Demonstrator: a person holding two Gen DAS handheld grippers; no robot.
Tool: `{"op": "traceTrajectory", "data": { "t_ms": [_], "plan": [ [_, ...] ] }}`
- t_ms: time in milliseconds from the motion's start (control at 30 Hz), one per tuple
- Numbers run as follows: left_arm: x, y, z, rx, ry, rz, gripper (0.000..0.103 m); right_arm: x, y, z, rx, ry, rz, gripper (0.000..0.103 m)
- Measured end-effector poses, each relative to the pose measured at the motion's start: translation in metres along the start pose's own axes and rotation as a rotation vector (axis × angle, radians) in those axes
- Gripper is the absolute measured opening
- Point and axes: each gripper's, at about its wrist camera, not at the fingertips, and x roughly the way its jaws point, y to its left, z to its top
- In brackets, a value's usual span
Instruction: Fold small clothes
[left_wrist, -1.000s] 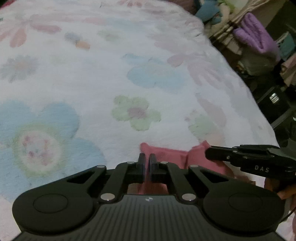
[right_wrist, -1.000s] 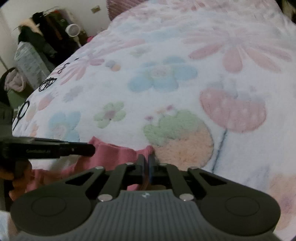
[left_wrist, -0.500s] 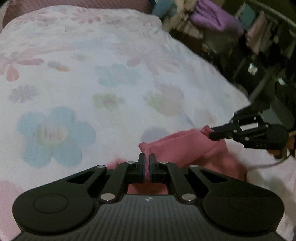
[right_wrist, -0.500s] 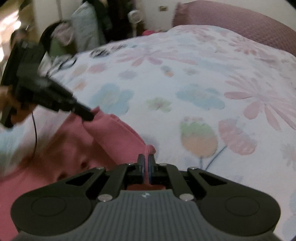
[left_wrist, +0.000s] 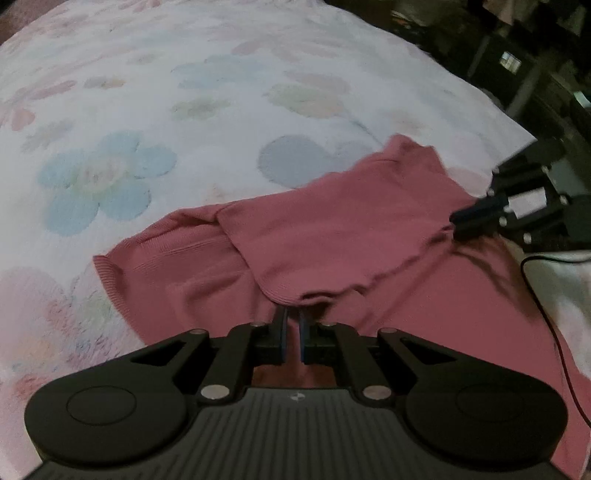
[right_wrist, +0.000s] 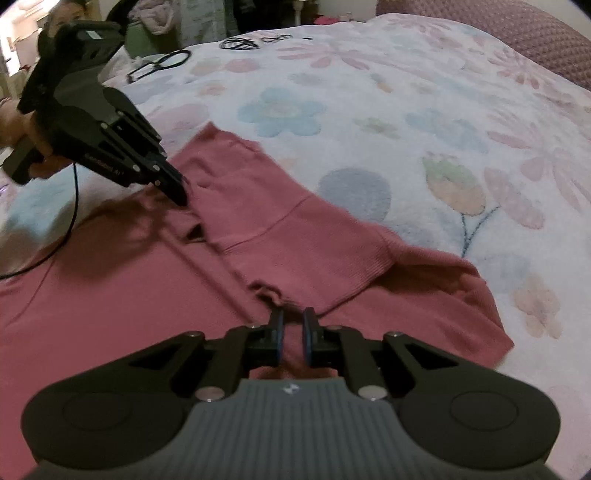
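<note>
You are working over a pink ribbed-knit garment (left_wrist: 332, 229) that is lying spread on a white fleece blanket (left_wrist: 155, 110) printed with pale flowers. A folded flap of the pink fabric is lying doubled over the layer beneath, its far corner reaching toward a grey-blue flower. A seam line is running across the flap in the right wrist view, and ribbed cuffs are showing at the garment's outer edges.

Your left gripper (left_wrist: 291, 325) is sitting at the flap's near hem, its fingers close together with only a thin slit between them; whether they are pinching fabric is hard to tell. Your right gripper (right_wrist: 293, 323) is opening its jaws at the flap's crumpled other corner, the fabric edge lying just past the fingertips, not clamped.
</note>
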Motion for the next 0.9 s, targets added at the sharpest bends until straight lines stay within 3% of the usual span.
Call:
{"op": "traceTrajectory", "data": {
  "t_ms": [133,267,433,500,633,700,767,900],
  "plan": [
    [-0.025,-0.012,0.006,0.02,-0.07,-0.001,0.005,-0.026,0.001,0.005,0.052,-0.038,0.003,0.007],
    [-0.014,-0.016,0.018,-0.022,-0.08,0.034,0.005,-0.018,0.002,0.021,0.121,-0.043,-0.023,0.007],
    [0.027,-0.02,0.009,-0.025,0.042,0.073,0.006,0.021,0.008,0.018,0.128,0.06,-0.057,0.004],
    [0.03,-0.022,0.002,-0.025,0.049,0.092,0.006,0.025,0.008,0.013,0.157,0.065,-0.057,0.005],
    [0.002,-0.029,-0.001,-0.046,0.004,0.09,0.007,0.003,0.015,0.011,0.182,0.039,-0.056,0.008],
    [-0.02,-0.042,-0.004,-0.005,-0.007,0.111,0.007,-0.012,0.025,0.01,0.158,0.046,-0.067,0.009],
    [-0.043,-0.057,-0.007,0.04,-0.018,0.141,0.017,-0.03,0.036,0.008,0.142,0.047,-0.078,0.01],
    [-0.084,-0.083,-0.022,0.094,-0.036,0.134,0.02,-0.071,0.066,-0.006,0.119,0.036,-0.069,0.015]
  ]
}}
